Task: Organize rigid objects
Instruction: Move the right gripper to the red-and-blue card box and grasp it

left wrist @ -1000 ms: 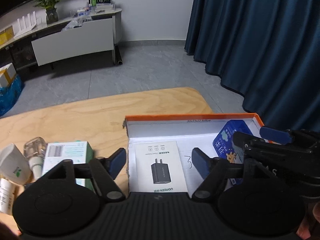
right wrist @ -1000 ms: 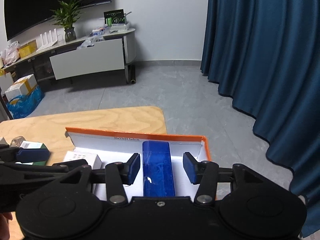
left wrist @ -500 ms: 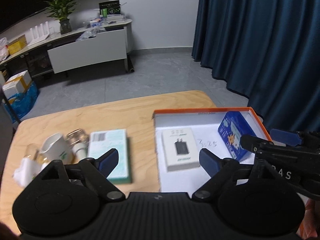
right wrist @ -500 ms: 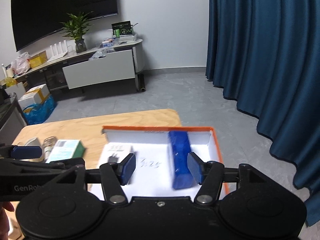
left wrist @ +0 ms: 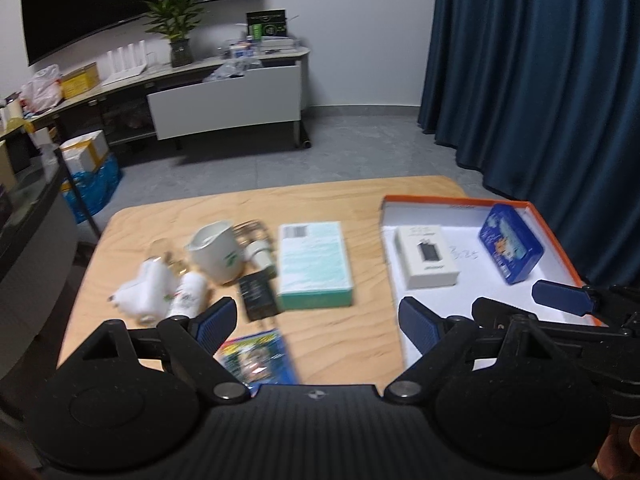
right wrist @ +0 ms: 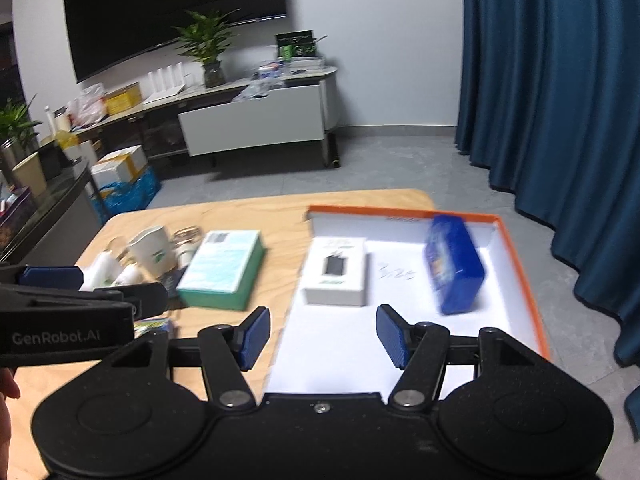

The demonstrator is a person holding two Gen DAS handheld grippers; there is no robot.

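Both grippers have pulled back from the orange-rimmed tray (left wrist: 560, 240) since a second ago, so the whole wooden table (left wrist: 360, 344) now shows. The left gripper (left wrist: 316, 322) has spread wider, and the right gripper (right wrist: 320, 334) has let go of the blue tin (right wrist: 454, 266); both stand apart with nothing between them.

At the left of the left-wrist view lie white bottles (left wrist: 160, 292), a white cup (left wrist: 218, 252), a black box (left wrist: 258, 300) and a teal box (left wrist: 314, 266). Right of these, inside the tray, sit the white charger box (left wrist: 426, 256), blurred handwriting, then the blue tin. "GenRobot.AI" reads on the left gripper at the left edge of the right-wrist view.
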